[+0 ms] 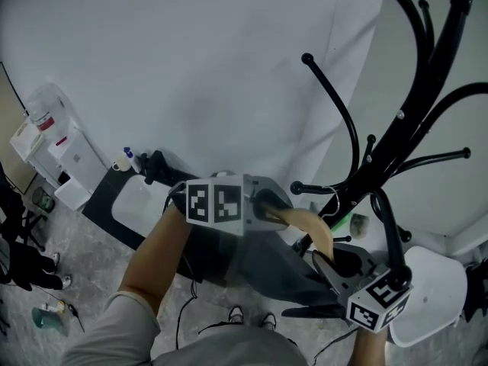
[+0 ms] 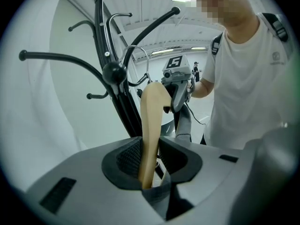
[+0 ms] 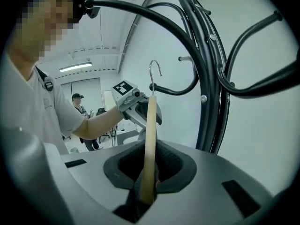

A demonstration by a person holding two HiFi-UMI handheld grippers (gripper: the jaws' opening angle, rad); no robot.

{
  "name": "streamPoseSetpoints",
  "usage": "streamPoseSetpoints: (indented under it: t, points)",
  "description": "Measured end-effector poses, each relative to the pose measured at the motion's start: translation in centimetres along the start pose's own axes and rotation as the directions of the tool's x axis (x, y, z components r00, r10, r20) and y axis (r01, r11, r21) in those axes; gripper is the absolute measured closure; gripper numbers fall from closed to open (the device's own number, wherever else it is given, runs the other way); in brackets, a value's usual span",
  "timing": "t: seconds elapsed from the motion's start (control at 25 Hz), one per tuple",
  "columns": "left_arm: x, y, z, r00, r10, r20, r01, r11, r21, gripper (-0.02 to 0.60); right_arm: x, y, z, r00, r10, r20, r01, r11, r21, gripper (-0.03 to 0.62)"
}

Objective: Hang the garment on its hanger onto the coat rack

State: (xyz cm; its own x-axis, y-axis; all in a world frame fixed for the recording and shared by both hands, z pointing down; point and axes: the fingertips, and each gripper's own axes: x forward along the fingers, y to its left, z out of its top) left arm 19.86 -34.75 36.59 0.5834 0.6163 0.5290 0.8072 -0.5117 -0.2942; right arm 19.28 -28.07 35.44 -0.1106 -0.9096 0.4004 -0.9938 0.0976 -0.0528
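Note:
A pale wooden hanger carries a dark grey garment that droops below it. My left gripper is shut on the hanger's left arm, and my right gripper is shut on its right arm. In the left gripper view the wood runs up from between the jaws of the left gripper toward the right gripper. Its metal hook stands free in the air beside the black coat rack, below a curved arm. The rack rises just right of the hanger.
The rack's curved arms with ball tips reach out over the hanger. A white round seat sits at the lower right. White machines and a dark platform stand at the left. Another person stands far behind.

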Motion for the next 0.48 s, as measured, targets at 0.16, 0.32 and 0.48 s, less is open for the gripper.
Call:
streamPoseSetpoints:
  t: [0.16, 0.32, 0.48]
  points:
    - [1.2, 1.0, -2.0, 0.999, -0.031, 0.01, 0.031, 0.999, -0.021, 0.477, 1.5, -1.3, -1.1, 1.0, -0.023, -0.021, 0.024, 0.999, 0.025, 0.531]
    - [2.2, 1.4, -3.8, 0.998, -0.063, 0.012, 0.063, 0.997, -0.046, 0.477, 2.7, -2.1, -2.3, 0.999, -0.028, -0.04, 0.03, 0.999, 0.039, 0.531]
    - [3.2, 1.6, -5.2, 0.996, -0.086, 0.017, 0.087, 0.994, -0.064, 0.476, 3.6, -2.5, -3.4, 0.998, -0.029, -0.05, 0.032, 0.998, 0.052, 0.531]
